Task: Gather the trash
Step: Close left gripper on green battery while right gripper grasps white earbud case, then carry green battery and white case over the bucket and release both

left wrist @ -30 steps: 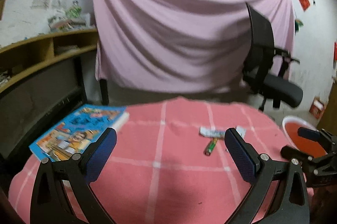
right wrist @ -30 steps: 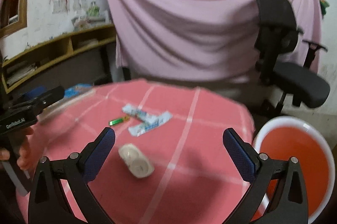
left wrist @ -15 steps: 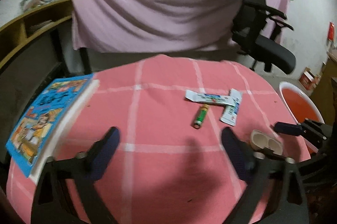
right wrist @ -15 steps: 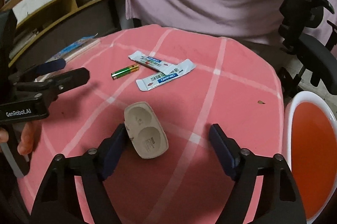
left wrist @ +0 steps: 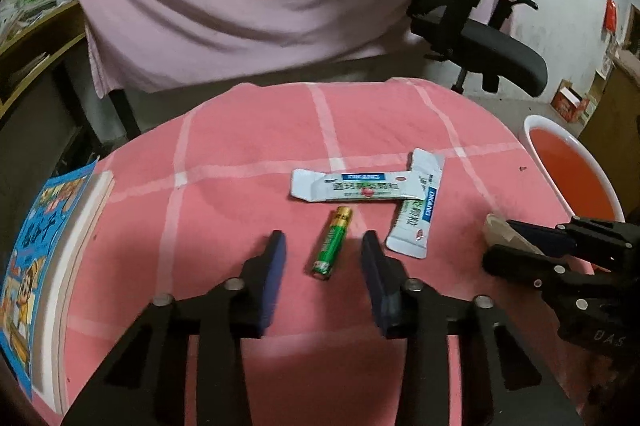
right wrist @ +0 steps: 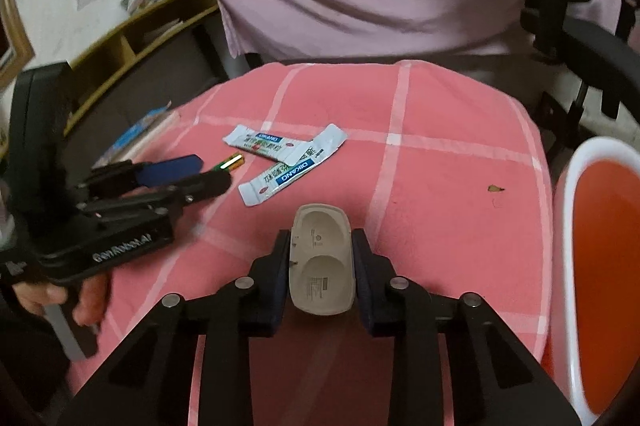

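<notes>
Now both grippers are down over the pink checked tablecloth (left wrist: 248,129), each lined up on its own piece of litter.

Left gripper (left wrist: 323,254): jaws closing, the green battery (left wrist: 331,244) lying lengthwise between the pads with a clear gap on both sides; pads not yet on it, nothing held. The battery sits on the cloth at about 6 o'clock of the two white sachets (left wrist: 360,187), which lie crossed in an L, untouched.

Right gripper (right wrist: 321,258): jaws closing around the beige moulded tray (right wrist: 321,262), a two-pocket insert lying open side up. The pads look to be against its long edges or all but touching; the tray rests on the cloth, not lifted. I read this as a grip just forming.

Bin (right wrist: 600,266): white with an orange liner, on the floor past the table edge at 3 o'clock of the tray. What shows of the inside looks bare.

A blue picture book (left wrist: 36,266) lies on the left edge of the table, at 9 o'clock of the battery; probably not trash. A hand (right wrist: 60,300) grips the left tool's handle.

Progress, judged: early. Nothing binned as far as can be seen. Left: battery, tray, both sachets, four items, with two pickups under way
</notes>
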{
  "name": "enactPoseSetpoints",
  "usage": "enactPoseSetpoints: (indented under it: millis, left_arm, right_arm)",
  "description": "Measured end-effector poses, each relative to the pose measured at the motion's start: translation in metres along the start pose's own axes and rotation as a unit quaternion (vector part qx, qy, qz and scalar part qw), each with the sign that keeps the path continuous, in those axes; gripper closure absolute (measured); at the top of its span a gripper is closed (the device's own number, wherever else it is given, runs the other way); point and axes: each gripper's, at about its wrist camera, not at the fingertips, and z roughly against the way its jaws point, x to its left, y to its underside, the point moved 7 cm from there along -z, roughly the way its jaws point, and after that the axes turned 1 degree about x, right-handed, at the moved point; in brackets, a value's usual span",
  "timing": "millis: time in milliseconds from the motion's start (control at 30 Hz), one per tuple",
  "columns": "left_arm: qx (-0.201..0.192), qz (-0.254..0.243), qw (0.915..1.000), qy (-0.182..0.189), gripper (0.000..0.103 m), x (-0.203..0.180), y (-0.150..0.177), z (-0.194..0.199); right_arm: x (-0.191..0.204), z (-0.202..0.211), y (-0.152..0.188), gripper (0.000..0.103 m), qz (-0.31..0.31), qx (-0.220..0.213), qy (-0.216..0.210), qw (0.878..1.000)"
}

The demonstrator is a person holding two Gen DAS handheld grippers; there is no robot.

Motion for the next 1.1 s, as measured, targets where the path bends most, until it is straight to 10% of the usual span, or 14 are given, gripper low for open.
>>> enactPoseSetpoints:
  millis: [133, 500, 667, 1100]
  left_arm:
    - [-0.002, -0.013, 0.9999, 0.003, 0.095, -0.004, 0.002, 0.001]
    - [-0.039, -0.021, 0.9990, -0.011, 0.096, -0.014, 0.004, 0.014]
    - [-0.155, -0.007, 0.9876, 0.024, 0.096, -0.015, 0.000, 0.061]
    - [-0.292, 0.019, 0.9553, 0.039, 0.096, -0.067, -0.002, 0.133]
  right_arm:
    - [0.003, 0.000, -0.001, 0.076, 0.003, -0.003, 0.006, 1.000]
    - [0.003, 0.004, -0.005, 0.076, -0.012, -0.028, -0.016, 0.999]
    - [0.000, 0.013, -0.008, 0.076, -0.029, -0.057, -0.035, 0.997]
    - [-0.008, 0.106, -0.011, 0.076, -0.036, -0.273, -0.083, 0.958]
